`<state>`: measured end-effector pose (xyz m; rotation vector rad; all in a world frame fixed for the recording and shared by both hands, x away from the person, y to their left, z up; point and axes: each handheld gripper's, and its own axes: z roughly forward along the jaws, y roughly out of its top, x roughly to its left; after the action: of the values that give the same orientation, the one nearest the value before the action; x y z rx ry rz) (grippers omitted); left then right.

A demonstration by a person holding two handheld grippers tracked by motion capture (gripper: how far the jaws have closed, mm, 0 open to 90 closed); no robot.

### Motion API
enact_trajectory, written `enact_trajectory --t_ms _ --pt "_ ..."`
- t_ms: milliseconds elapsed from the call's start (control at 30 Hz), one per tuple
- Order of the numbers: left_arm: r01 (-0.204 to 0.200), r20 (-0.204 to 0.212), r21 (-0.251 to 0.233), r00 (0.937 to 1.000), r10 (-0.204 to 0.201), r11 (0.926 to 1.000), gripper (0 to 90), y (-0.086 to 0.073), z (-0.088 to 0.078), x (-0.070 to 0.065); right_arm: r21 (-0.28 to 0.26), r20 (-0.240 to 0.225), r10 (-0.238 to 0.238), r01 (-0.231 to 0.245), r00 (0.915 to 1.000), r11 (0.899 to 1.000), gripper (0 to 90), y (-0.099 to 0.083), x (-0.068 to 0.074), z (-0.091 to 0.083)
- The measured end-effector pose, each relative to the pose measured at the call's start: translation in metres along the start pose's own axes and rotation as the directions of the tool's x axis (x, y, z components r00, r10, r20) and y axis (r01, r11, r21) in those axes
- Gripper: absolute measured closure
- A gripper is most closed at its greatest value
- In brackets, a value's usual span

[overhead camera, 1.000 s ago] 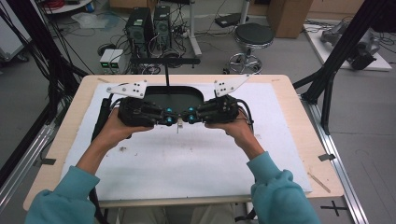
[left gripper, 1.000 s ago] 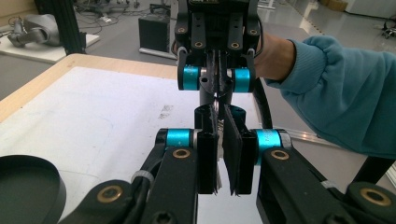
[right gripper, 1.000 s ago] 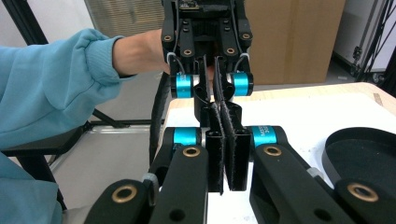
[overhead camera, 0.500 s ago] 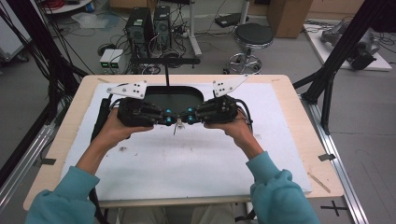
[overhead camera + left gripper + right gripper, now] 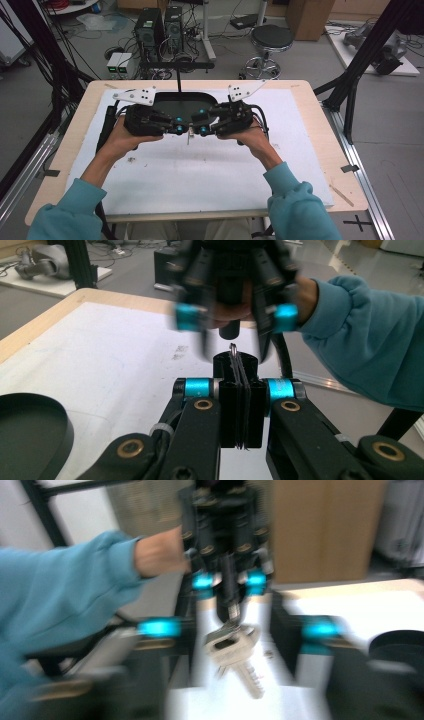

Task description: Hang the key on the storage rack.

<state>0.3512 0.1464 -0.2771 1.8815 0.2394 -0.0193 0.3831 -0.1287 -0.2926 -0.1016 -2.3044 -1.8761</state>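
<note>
Above the white-covered table, the left gripper has its fingers clamped on a thin wire key ring from which silver keys dangle. The right gripper faces it, fingers apart; it should probably close squarely on the keys before any pull.

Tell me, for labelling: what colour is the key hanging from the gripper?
Silver key, clearest in the right gripper view.
</note>
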Motion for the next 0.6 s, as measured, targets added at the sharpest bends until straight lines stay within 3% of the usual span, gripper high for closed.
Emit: enact_trajectory --t_ms 100,133,200,300,400,467,500,533,600 --pt "-0.004 -0.011 -0.004 0.9999 0.004 1.0000 88.5 0.000 -0.002 0.000 0.003 0.116 -0.002 0.002 0.9933 1.000 11.1 -0.001 0.001 -0.001" --pt "-0.005 -0.009 -0.003 0.9999 0.005 1.0000 88.5 0.001 -0.003 0.001 0.004 0.153 -0.002 0.002 0.9882 1.000 7.9 -0.002 0.001 -0.001" --pt "0.001 -0.025 -0.008 0.9997 -0.001 1.0000 88.5 0.002 -0.005 0.003 0.013 0.178 -0.002 -0.001 0.9841 1.000 0.7 -0.003 0.003 -0.006" --pt "0.004 -0.059 0.004 0.9982 -0.004 1.0000 88.4 0.010 -0.011 0.006 0.012 0.228 -0.011 0.009 0.9737 1.000 0.5 -0.007 0.009 -0.017" --pt "0.001 -0.085 0.019 0.9964 0.001 0.9998 88.4 0.023 -0.019 0.010 -0.009 0.290 -0.009 0.012 0.9570 1.000 0.5 -0.014 0.019 -0.032" --pt "-0.007 -0.106 0.040 0.9943 0.011 0.9992 88.4 0.033 -0.024 0.013 -0.016 0.356 -0.022 0.030 0.9341 0.999 0.5 -0.021 0.026 -0.044" --pt "-0.003 -0.124 0.046 0.9922 0.009 0.9989 88.4 0.039 -0.027 0.015 -0.040 0.423 -0.011 0.031 0.9063 0.999 0.5 -0.030 0.033 -0.059" --pt "-0.007 -0.129 0.055 0.9916 0.014 0.9984 88.4 0.043 -0.030 0.017 -0.040 0.423 -0.011 0.031 0.9063 0.999 0.5 -0.030 0.033 -0.059" --pt "-0.005 -0.153 0.068 0.9880 0.015 0.9977 88.4 0.051 -0.034 0.022 -0.059 0.478 -0.006 0.039 0.8786 0.997 0.5 -0.038 0.039 -0.071"
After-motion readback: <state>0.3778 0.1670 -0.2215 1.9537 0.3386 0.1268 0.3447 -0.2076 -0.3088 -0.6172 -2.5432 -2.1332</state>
